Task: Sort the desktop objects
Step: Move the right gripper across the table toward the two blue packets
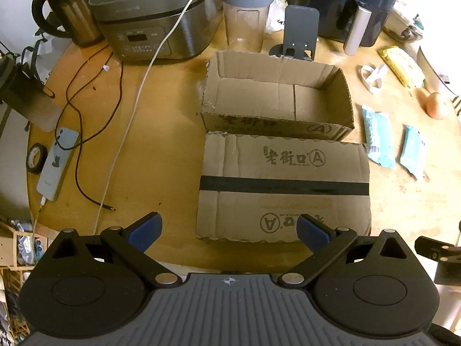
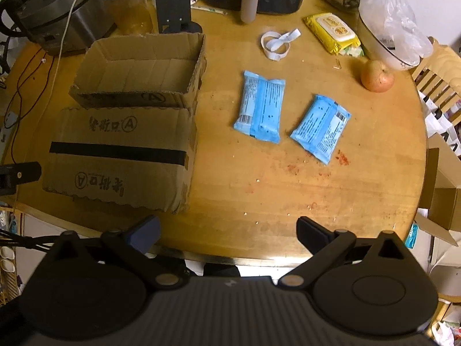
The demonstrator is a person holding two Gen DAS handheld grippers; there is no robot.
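Note:
An open, empty cardboard box (image 1: 278, 92) stands mid-table, with an upturned cardboard lid (image 1: 283, 184) taped in black in front of it; both also show in the right wrist view, the box (image 2: 138, 72) and the lid (image 2: 118, 155). Two blue packets (image 2: 260, 106) (image 2: 321, 128) lie flat to the right of the box, also in the left wrist view (image 1: 377, 137) (image 1: 413, 150). My left gripper (image 1: 229, 227) is open and empty at the lid's near edge. My right gripper (image 2: 227, 229) is open and empty over the table's near edge.
A rice cooker (image 1: 155, 14), kettle (image 1: 72, 11), shaker bottle (image 1: 245, 11), phone stand (image 1: 299, 28) and air fryer (image 1: 357, 3) line the back. Cables (image 1: 121, 121), a phone (image 1: 57, 164) and tape roll (image 1: 36, 158) lie left. An apple (image 2: 376, 76), yellow wipes pack (image 2: 332, 30) and white strap (image 2: 278, 43) lie right.

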